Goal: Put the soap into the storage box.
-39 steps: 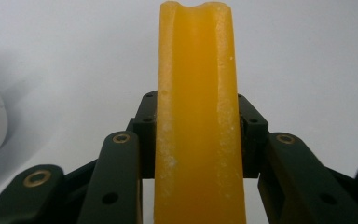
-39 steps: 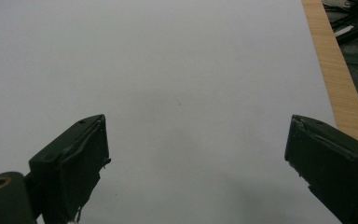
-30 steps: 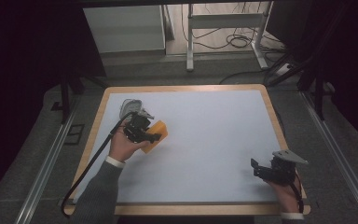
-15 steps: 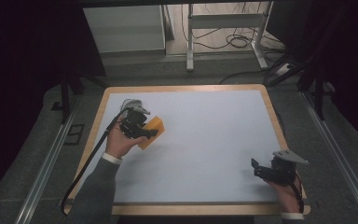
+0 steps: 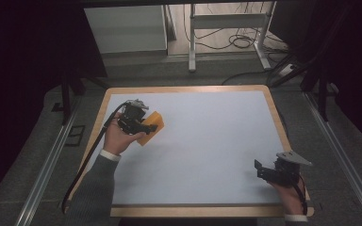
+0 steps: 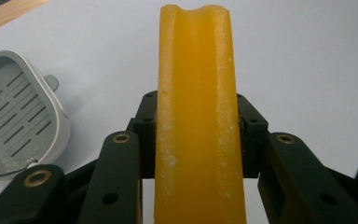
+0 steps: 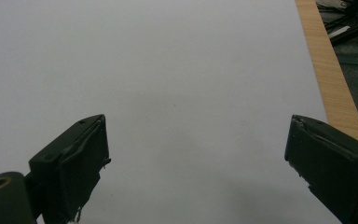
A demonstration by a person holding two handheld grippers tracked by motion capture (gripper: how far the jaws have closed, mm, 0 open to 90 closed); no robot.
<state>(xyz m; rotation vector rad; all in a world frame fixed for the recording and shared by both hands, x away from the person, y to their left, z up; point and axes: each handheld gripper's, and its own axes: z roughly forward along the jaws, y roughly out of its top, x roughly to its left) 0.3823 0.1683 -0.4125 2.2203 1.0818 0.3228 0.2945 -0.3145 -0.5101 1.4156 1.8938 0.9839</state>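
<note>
Your left claw point(image 5: 152, 126), clamped on the orange soap bar point(image 6: 198, 121), had carried it closer to the grey soap dish point(image 6: 16, 112); your right claw point(image 7: 196, 163) gaped empty.

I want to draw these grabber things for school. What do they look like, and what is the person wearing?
Both grippers, left gripper and right gripper, are black, each with two blocky jaws. In the left gripper view the linkage arms carry round brass-coloured rivets. Each has a grey three-cornered plate on top and a black cable trailing back. The person wears a dark grey sleeve with a white cuff.
</note>
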